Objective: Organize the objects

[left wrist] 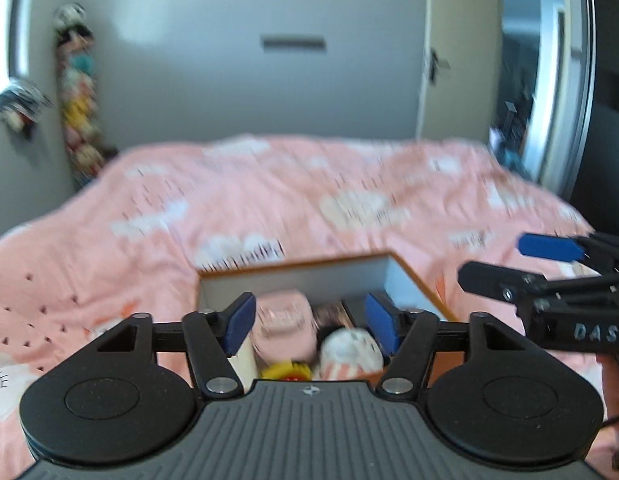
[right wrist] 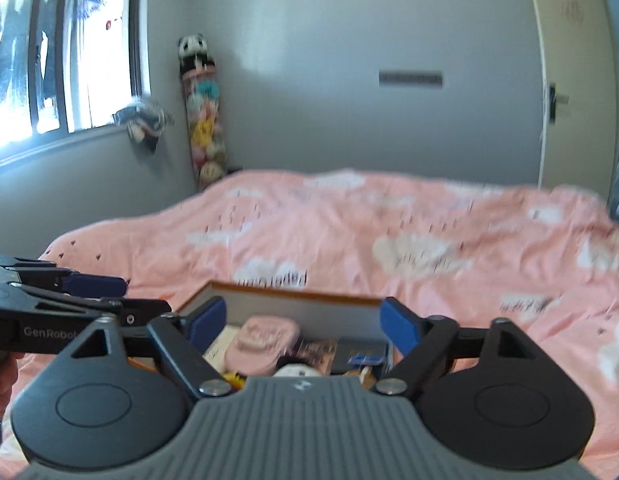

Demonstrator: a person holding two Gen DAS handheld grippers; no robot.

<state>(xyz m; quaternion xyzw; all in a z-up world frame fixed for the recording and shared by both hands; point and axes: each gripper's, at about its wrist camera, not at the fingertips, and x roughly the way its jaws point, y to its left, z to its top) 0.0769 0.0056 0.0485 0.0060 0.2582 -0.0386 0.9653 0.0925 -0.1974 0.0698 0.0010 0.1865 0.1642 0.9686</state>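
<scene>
Both tongs, left tongs (left wrist: 309, 322) and right tongs (right wrist: 303, 322), are hovering wide and empty just over the box (left wrist: 405, 276) lying on the bed (left wrist: 269, 200), its pink case (left wrist: 283, 326) sitting directly ahead, nearer the left.

Bedspread (left wrist: 269, 200): soft pink cloth, matt, lightly creased, printed with white clouds. Box (left wrist: 309, 276): smooth grey matt walls with an orange-brown, wood-looking rim; inside it a pink pouch (left wrist: 283, 326) with a soft, faintly sheened surface. Left gripper (left wrist: 311, 320) and right gripper (right wrist: 303, 322): matt black plastic arms, dull blue pads (right wrist: 401, 326), shiny metal pivot screws, ribbed grey housing.
</scene>
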